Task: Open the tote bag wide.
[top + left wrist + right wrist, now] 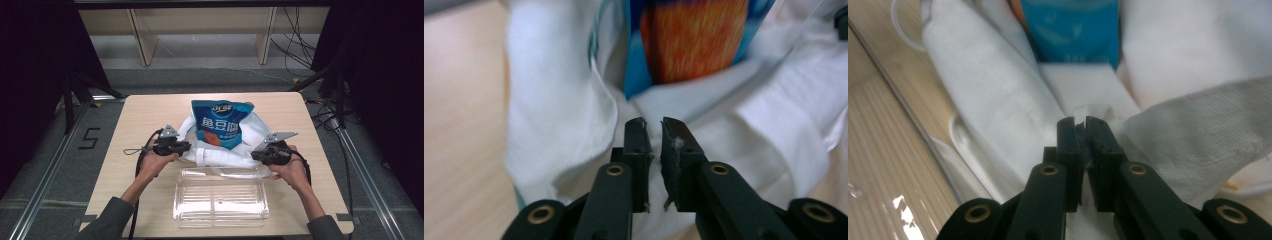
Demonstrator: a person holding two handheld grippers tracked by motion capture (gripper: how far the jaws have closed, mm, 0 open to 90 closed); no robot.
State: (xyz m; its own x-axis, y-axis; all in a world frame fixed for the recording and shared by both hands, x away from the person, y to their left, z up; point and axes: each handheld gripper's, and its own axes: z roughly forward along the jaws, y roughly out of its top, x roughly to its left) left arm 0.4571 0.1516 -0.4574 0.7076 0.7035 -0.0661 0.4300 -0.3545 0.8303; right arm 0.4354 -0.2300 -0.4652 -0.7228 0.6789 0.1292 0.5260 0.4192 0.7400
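Right gripper view: hand-held gripper (1081,125) pinches white bag (998,100) fabric.

You sit in a lab-style recording booth: around the pale wooden table (150,107) hang black curtains (35,60), aluminium rails (50,165) run along the grey floor beside it, loose cables (295,50) trail behind it, and a bare wooden frame (145,40) stands beyond it.

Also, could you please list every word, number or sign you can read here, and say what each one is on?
"鱼豆腐": large white characters on the blue snack bag standing in the white cloth bag.
"5": black mark on the floor left of the table.
The small logo above the characters and the small print below are too blurred to read.
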